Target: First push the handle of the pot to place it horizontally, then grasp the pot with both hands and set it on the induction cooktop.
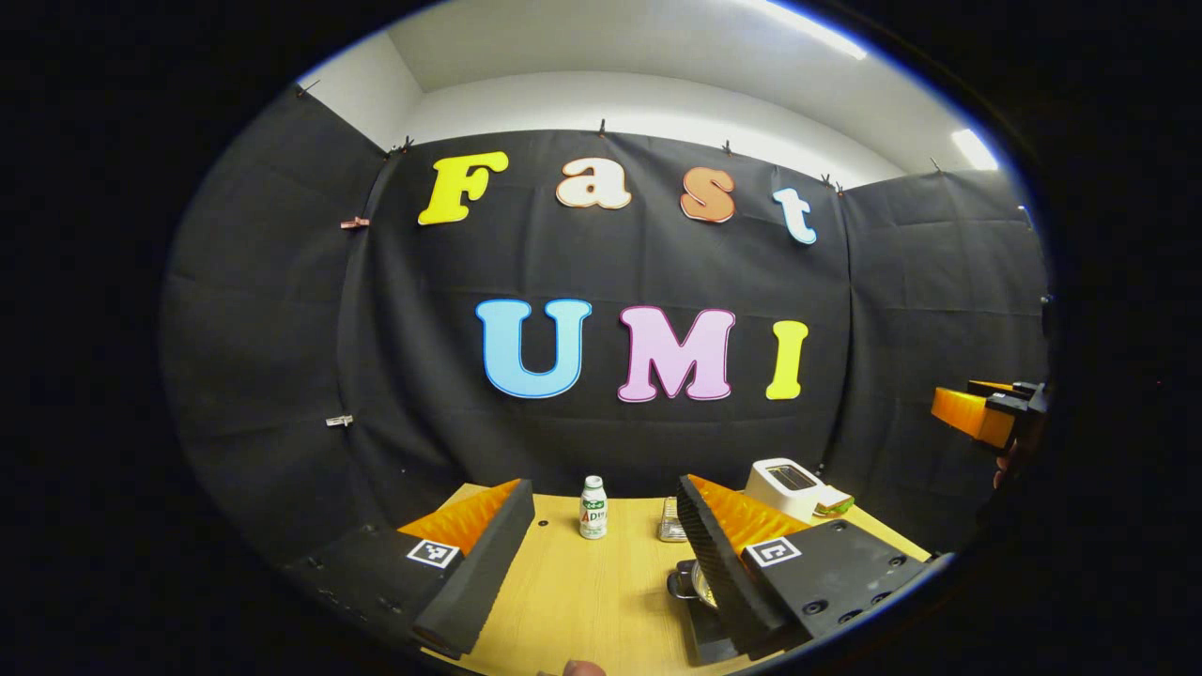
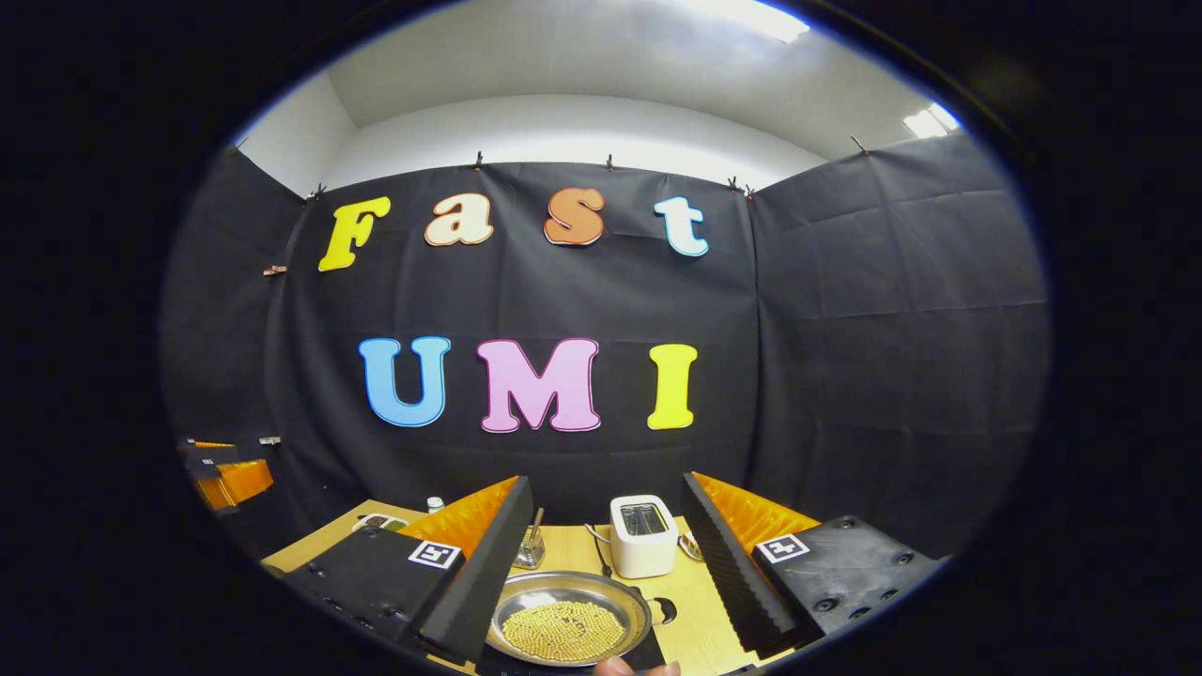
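A shallow steel pot [image 2: 568, 620] holding small yellow grains rests on a dark flat cooktop [image 2: 650, 655], low in the right gripper view. Its small loop handle [image 2: 663, 610] points right. My right gripper [image 2: 606, 481] hangs above and behind the pot, open, nothing between its fingers. In the left gripper view only the pot's edge and a loop handle [image 1: 680, 584] peek out from behind my right-hand finger, with the dark cooktop [image 1: 706, 646] under them. My left gripper [image 1: 603, 486] is open and holds nothing. Each gripper also appears far off: the right gripper [image 1: 986, 413] and the left gripper [image 2: 225, 477].
On the wooden table [image 1: 582, 601] stand a small white bottle [image 1: 593, 507], a clear glass holder [image 2: 531, 549] and a white toaster [image 2: 643, 535] with a cord. A sandwich [image 1: 834, 504] lies beside the toaster. A fingertip [image 2: 620, 667] shows at the bottom edge.
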The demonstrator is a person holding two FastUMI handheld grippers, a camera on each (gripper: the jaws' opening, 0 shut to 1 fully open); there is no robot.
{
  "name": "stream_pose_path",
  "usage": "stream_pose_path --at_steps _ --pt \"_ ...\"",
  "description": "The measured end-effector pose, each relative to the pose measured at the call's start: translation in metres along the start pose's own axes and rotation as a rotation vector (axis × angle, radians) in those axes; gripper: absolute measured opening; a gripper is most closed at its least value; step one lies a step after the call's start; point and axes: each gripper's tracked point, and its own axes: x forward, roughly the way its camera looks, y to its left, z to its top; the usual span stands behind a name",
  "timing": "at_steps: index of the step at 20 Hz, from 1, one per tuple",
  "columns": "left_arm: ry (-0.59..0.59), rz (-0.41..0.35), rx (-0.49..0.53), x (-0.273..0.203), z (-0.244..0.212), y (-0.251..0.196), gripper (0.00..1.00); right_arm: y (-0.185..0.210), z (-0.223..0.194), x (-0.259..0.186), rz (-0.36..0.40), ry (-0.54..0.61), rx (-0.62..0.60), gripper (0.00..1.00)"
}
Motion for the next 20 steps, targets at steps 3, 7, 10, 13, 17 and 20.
stream_pose_path --at_steps 3,7,10,13,17,20 --pt "0.003 -0.005 0.012 0.001 -0.001 -0.001 0.95 0.003 -0.002 -0.001 0.004 0.009 -0.01 0.98" --pt "0.003 -0.011 0.027 0.001 -0.002 -0.003 0.95 0.005 -0.007 -0.005 0.012 0.028 -0.005 0.98" --pt "0.004 -0.017 0.028 -0.002 -0.001 -0.005 0.95 0.003 -0.007 -0.006 0.007 0.026 -0.01 0.98" --pt "0.008 -0.018 0.024 -0.002 -0.001 -0.004 0.95 0.0 -0.008 -0.008 0.002 0.034 -0.009 0.98" --pt "0.009 -0.017 0.025 -0.001 0.0 -0.004 0.95 -0.004 -0.009 -0.009 -0.004 0.035 -0.011 0.98" --pt "0.01 -0.018 0.028 0.0 0.0 -0.005 0.95 -0.008 -0.01 -0.009 -0.012 0.04 -0.007 0.98"
